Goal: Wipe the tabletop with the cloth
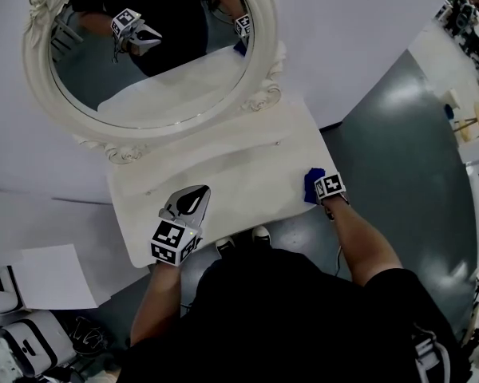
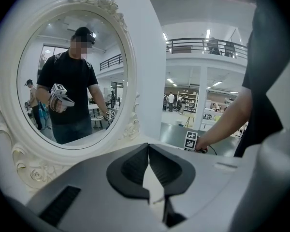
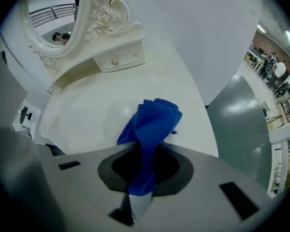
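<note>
- White tabletop (image 1: pixel 247 174): vanity top, a wall behind it, grey floor (image 1: pixel 407 142) to its right.
- Oval mirror (image 1: pixel 144 46) in an ornate white frame stands at the back of the top. It reflects the person and both grippers.
- Left gripper (image 1: pixel 199 191): over the front-left part of the top, nose aimed at the mirror. Its jaw tips are pressed together with nothing between them (image 2: pixel 148 151).
- Right gripper (image 1: pixel 321 190): at the right edge of the top, near the front corner, jaws clamped narrow on the cloth (image 3: pixel 147 149).
- Blue cloth (image 3: pixel 154 124): long axis runs along the jaws. The pinched tail sits between the pads, and the bunched free end points forward, away from the gripper toward the back of the top. It sits at the right edge (image 1: pixel 313 183); contact with the surface is unclear.
- Small drawer knob (image 3: pixel 115 61) under the mirror base, well apart from the cloth.
</note>
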`<state>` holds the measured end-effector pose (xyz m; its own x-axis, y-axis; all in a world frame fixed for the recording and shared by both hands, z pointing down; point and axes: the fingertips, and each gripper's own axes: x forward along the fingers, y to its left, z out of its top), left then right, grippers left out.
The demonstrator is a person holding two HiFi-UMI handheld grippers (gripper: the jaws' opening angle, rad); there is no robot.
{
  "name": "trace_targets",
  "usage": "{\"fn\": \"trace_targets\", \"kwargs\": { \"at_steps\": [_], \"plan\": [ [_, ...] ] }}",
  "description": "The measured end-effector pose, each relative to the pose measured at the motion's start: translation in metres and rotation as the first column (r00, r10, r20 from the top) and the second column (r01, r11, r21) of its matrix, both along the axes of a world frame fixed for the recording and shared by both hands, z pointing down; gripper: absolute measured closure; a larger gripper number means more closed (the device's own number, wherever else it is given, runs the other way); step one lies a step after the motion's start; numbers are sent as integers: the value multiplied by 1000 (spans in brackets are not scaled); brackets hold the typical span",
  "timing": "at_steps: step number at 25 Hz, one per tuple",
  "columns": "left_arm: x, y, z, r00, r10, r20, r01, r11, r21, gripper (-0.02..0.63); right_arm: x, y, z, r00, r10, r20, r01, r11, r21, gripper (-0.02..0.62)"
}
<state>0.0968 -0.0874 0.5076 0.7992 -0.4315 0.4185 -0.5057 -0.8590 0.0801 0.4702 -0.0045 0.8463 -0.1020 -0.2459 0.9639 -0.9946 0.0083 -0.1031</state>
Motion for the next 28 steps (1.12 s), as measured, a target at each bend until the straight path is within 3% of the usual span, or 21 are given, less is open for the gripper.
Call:
{"fn": "trace_targets", "kwargs": {
  "at_steps": [4,7,11,14,19,24,28],
  "plan": [
    [-18,2,-3,999,-32,-6,32,999,6,592,-6,-3,-4,998,-29,-47,26,998,-61,554],
    [-39,1,-5,998,-69,-14,69,998,10,592,-32,-22,-16,997,-69,-26,68,997,-46,554],
    [-70,3,-7,993,-118,-18,118,993,12,592,-92,-66,-40,986,-167,8,167,986,12,554],
    [-96,5,-9,987,-162,-19,162,987,17,592,-153,-110,-63,962,-272,33,269,960,76,554],
    [-146,13,-7,970,-243,-13,244,970,16,592,-271,-172,-105,899,-432,77,411,890,197,554],
    [-191,18,-7,945,-326,-17,327,945,17,592,-392,-213,-144,802,-587,110,529,784,325,554],
    [-229,20,-5,922,-387,-17,388,922,21,592,-479,-233,-158,720,-686,101,613,698,370,554]
  ]
}}
